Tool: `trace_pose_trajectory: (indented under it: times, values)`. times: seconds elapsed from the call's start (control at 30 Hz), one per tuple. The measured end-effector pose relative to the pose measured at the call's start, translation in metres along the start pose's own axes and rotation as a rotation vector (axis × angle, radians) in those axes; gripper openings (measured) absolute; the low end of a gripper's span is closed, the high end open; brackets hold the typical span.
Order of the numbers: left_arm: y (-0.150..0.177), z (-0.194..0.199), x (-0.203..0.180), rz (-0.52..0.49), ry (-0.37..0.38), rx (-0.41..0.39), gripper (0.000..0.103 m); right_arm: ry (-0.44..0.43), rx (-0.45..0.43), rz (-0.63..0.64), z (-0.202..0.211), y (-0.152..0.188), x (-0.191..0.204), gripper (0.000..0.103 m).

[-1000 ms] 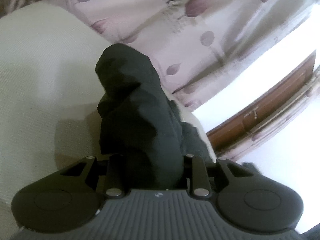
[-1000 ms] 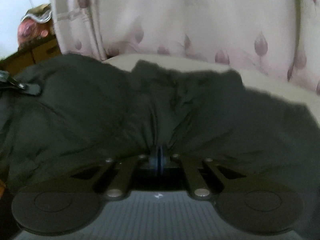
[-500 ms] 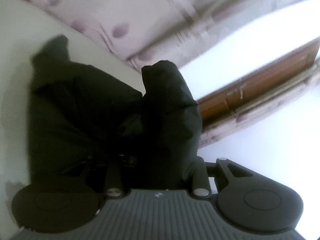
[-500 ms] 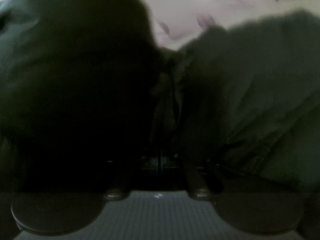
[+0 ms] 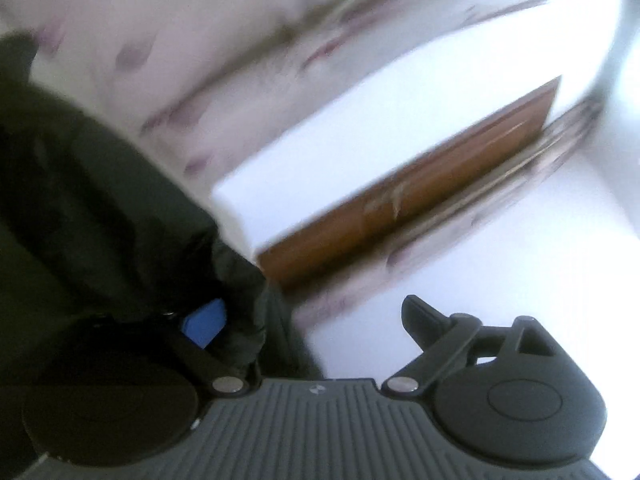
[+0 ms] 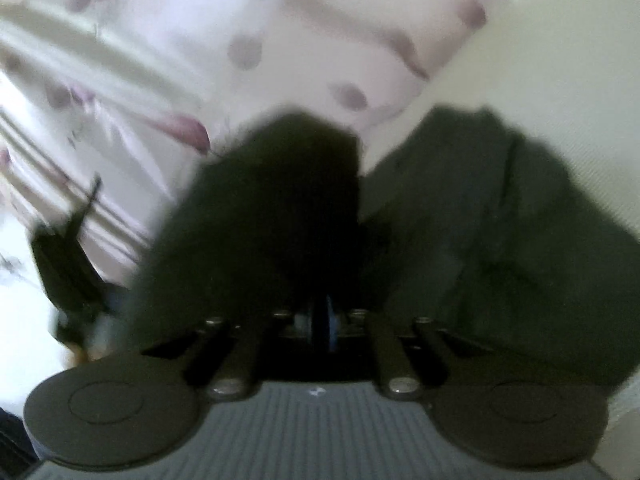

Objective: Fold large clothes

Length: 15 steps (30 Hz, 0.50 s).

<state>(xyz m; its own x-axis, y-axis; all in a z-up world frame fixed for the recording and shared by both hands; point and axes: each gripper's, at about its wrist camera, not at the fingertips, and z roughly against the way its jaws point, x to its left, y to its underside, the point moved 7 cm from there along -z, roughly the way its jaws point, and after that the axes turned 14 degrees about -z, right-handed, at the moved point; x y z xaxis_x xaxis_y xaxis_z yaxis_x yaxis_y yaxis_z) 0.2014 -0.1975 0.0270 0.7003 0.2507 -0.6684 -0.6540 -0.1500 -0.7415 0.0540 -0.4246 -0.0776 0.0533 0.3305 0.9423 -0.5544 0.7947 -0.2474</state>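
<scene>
A cream bed (image 6: 560,60) carries the dark garment (image 6: 500,240), bunched below the floral curtain (image 6: 280,20). The right claw (image 6: 322,318) pinches a raised fold; the left claw (image 5: 312,320) gapes wide, garment (image 5: 100,220) draped over one blue fingertip (image 5: 204,322).

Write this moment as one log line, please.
left gripper: open, garment beside it | right gripper: shut on garment | fold: unfinished

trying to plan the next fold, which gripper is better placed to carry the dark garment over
Right, probably. The right gripper is shut on the dark garment, while the left gripper is open, with cloth only against one finger.
</scene>
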Motion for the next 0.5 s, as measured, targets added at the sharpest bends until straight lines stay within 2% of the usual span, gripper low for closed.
trace_pose_trajectory:
  times: [0.07, 0.1, 0.13, 0.17, 0.2, 0.23, 0.3, 0.37, 0.43, 0.5]
  values:
    - [0.006, 0.007, -0.006, -0.068, -0.031, -0.081, 0.092, -0.016, -0.010, -0.030, 0.009, -0.008, 0.002, 0.018]
    - [0.009, 0.010, -0.010, -0.095, -0.043, -0.114, 0.092, -0.018, -0.007, -0.039, 0.012, -0.011, 0.003, 0.030]
    - [0.012, 0.015, -0.013, -0.125, -0.060, -0.149, 0.092, -0.020, -0.008, -0.044, 0.015, -0.013, 0.005, 0.049]
    - [0.013, 0.020, -0.015, -0.144, -0.077, -0.176, 0.092, -0.024, -0.010, -0.052, 0.013, -0.018, 0.006, 0.058]
    - [0.018, 0.035, -0.020, -0.159, -0.101, -0.213, 0.092, -0.029, -0.008, -0.061, 0.008, -0.025, 0.006, 0.072]
    - [0.020, 0.041, -0.020, -0.158, -0.130, -0.255, 0.093, -0.039, -0.007, -0.068, 0.012, -0.027, 0.006, 0.078]
    - [0.028, 0.049, -0.019, -0.121, -0.151, -0.303, 0.098, -0.033, -0.035, -0.080, 0.017, -0.038, 0.012, 0.079]
    - [0.031, 0.051, -0.013, -0.089, -0.159, -0.307, 0.098, -0.025, -0.044, -0.073, 0.021, -0.049, 0.019, 0.082]
    - [0.031, 0.051, -0.009, -0.087, -0.169, -0.327, 0.098, -0.016, 0.012, -0.052, 0.014, -0.047, 0.035, 0.083]
    - [0.031, 0.057, -0.013, -0.102, -0.191, -0.343, 0.098, 0.047, 0.066, 0.018, -0.001, -0.038, 0.048, 0.085]
